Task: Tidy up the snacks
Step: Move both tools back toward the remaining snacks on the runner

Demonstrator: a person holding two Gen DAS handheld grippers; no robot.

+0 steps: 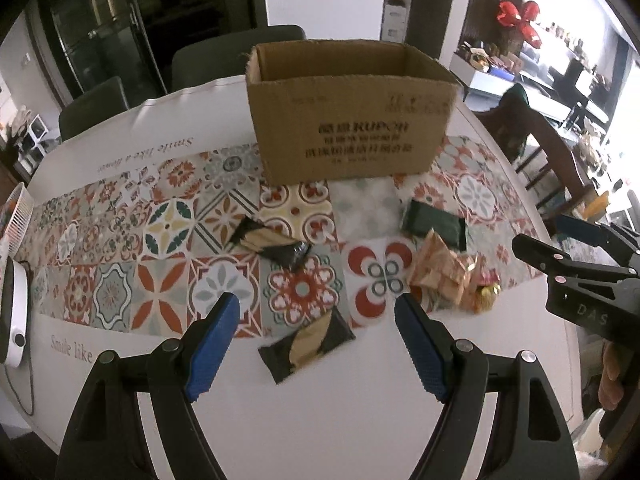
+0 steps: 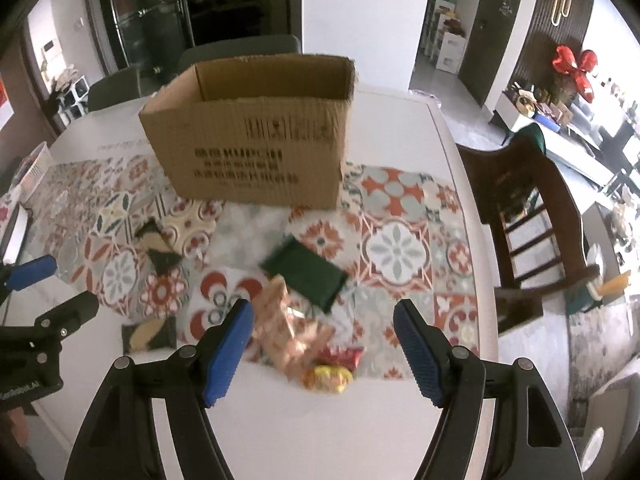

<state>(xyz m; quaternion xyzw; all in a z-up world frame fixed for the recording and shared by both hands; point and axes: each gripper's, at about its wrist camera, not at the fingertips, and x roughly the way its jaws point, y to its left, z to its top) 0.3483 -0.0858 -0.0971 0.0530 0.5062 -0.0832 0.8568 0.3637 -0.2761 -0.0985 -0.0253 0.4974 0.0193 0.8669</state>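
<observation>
While both grippers, left (image 1: 316, 344) and right (image 2: 322, 342), hover with jaws wide, the snacks (image 1: 444, 270) lie on the worktop (image 1: 320, 420) near the box (image 1: 352, 120); light, crinkly, slippery wrappers, best pinched mid-body.

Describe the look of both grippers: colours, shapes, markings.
Both match. The left gripper and right gripper each have two black plastic arms with triangular cut-outs and silver round pivot pins, ending in blue, finely ribbed fingertip pads. Seen from the left wrist view, the right gripper's body carries pale lettering "DAS"; seen from the right, the left's carries a small white logo, too blurred to read.
</observation>
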